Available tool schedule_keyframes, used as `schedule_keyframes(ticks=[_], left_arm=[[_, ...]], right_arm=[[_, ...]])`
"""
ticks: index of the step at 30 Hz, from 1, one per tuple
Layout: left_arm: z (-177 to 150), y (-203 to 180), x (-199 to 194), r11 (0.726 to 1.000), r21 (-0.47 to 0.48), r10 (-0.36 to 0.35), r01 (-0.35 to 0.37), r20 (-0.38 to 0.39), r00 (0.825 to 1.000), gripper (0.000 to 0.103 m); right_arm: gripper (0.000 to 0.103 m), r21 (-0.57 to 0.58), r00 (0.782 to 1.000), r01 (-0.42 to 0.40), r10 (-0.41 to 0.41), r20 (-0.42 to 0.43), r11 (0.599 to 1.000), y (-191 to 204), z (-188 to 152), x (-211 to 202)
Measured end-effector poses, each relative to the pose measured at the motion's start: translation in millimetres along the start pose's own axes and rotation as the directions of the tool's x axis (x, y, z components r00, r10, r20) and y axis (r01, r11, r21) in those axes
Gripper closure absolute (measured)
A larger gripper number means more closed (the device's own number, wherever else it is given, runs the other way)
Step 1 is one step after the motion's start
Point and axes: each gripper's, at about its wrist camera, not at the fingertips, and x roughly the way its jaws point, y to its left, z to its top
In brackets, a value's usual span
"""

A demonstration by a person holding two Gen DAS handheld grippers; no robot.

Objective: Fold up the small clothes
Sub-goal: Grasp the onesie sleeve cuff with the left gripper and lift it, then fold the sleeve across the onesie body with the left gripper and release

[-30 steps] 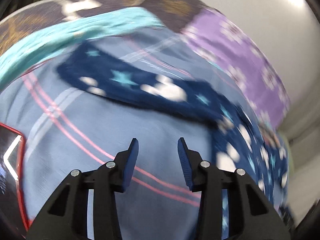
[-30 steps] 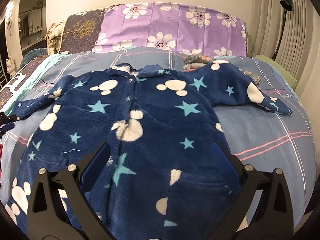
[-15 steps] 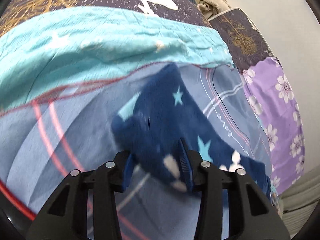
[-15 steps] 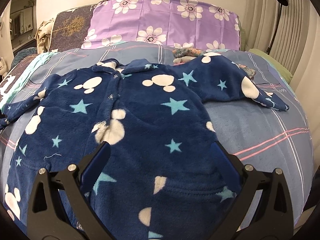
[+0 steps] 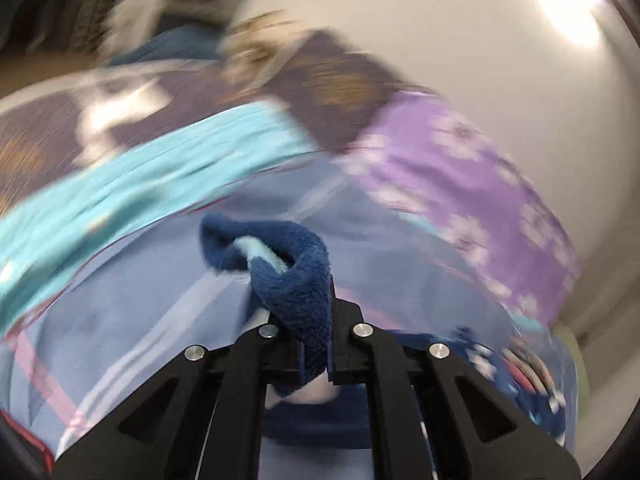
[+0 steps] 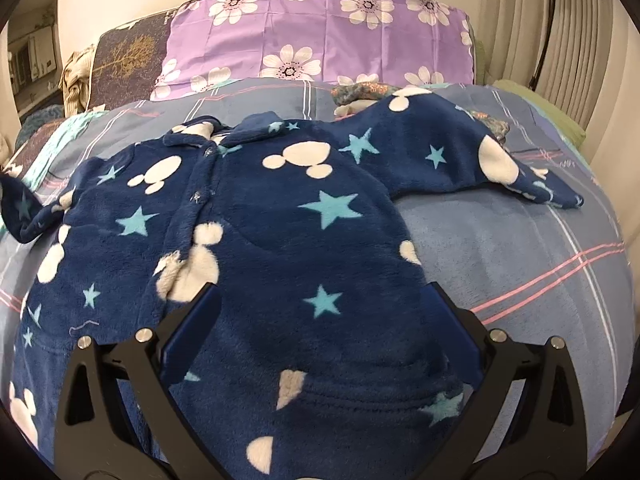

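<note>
Navy fleece with white mouse-head shapes and light blue stars makes the small garment (image 6: 280, 240), which lies spread flat, front side up, on the bed (image 6: 520, 248). The bed has a grey-blue cover with pink and white lines. The garment's collar points toward the purple flowered pillow (image 6: 320, 32) at the head of the bed, and a dark pillow with a golden tree print (image 6: 128, 60) stands beside it. One sleeve (image 6: 460, 152) stretches out to the right of the picture and lies flat on the cover. The other sleeve end (image 5: 288, 276) is lifted from the bed and is pinched in the left gripper (image 5: 316, 320), whose jaws are closed tight on the fleece; a fold of the cuff curls over above the fingers. In the right wrist view this raised cuff shows at the far left edge. That left wrist picture is blurred, so fine details of the bed are hard to read there. The right gripper (image 6: 320, 340) hovers over the lower body of the garment with its jaws wide apart and holds nothing.
</note>
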Motion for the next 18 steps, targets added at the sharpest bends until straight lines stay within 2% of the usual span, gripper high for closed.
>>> schedule_keyframes(ticks=[2, 4, 7, 9, 11, 12, 13, 14, 16, 18], left_arm=[[-1.4, -55.9, -2.0, 0.99, 0.113, -0.089, 0.088, 0.003, 0.996, 0.097], [-16.0, -115.2, -2.2, 0.957, 0.217, -0.192, 0.194, -0.027, 0.981, 0.096], [-54.6, -190.0, 0.9, 0.88, 0.318, -0.333, 0.354, -0.119, 0.935, 0.095], [-86.4, -225.4, 6.8, 0.829, 0.36, -0.385, 0.428, -0.188, 0.904, 0.095], [-120.9, -251.8, 15.7, 0.784, 0.404, -0.4, 0.471, -0.25, 0.882, 0.086], [-142.5, -263.6, 21.5, 0.763, 0.428, -0.39, 0.483, -0.291, 0.874, 0.071], [-159.4, -267.6, 26.2, 0.752, 0.44, -0.378, 0.492, -0.324, 0.867, 0.061], [-178.2, -269.7, 30.2, 0.74, 0.447, -0.365, 0.503, -0.362, 0.858, 0.061], [-197.3, -259.2, 33.1, 0.731, 0.455, -0.338, 0.508, -0.405, 0.849, 0.06], [-205.3, -245.8, 28.1, 0.736, 0.47, -0.309, 0.487, -0.406, 0.86, 0.052]], right_arm=[[0.002, 0.012, 1.0, -0.006, 0.006, 0.0, 1.0, -4.5, -0.4, 0.9], [0.002, 0.023, 1.0, -0.004, 0.004, -0.002, 1.0, -9.7, -1.3, 1.6], [0.002, 0.043, 1.0, 0.012, -0.011, -0.005, 0.999, -21.1, -1.9, 2.5], [0.002, 0.06, 1.0, 0.022, -0.021, -0.008, 0.998, -30.1, -2.5, 2.3], [0.002, 0.076, 0.999, 0.035, -0.034, -0.013, 0.996, -40.3, -2.3, 1.5], [0.002, 0.082, 0.999, 0.039, -0.038, -0.015, 0.996, -45.1, -1.9, 0.8], [0.002, 0.084, 0.999, 0.039, -0.038, -0.015, 0.996, -48.8, -1.5, -0.1], [0.002, 0.084, 0.999, 0.036, -0.035, -0.015, 0.996, -53.1, -0.8, -0.9], [0.002, 0.079, 1.0, 0.015, -0.014, -0.019, 0.997, -58.9, 3.5, -1.8], [0.002, 0.067, 0.999, -0.026, 0.028, -0.028, 0.997, -60.8, 11.9, 0.6]])
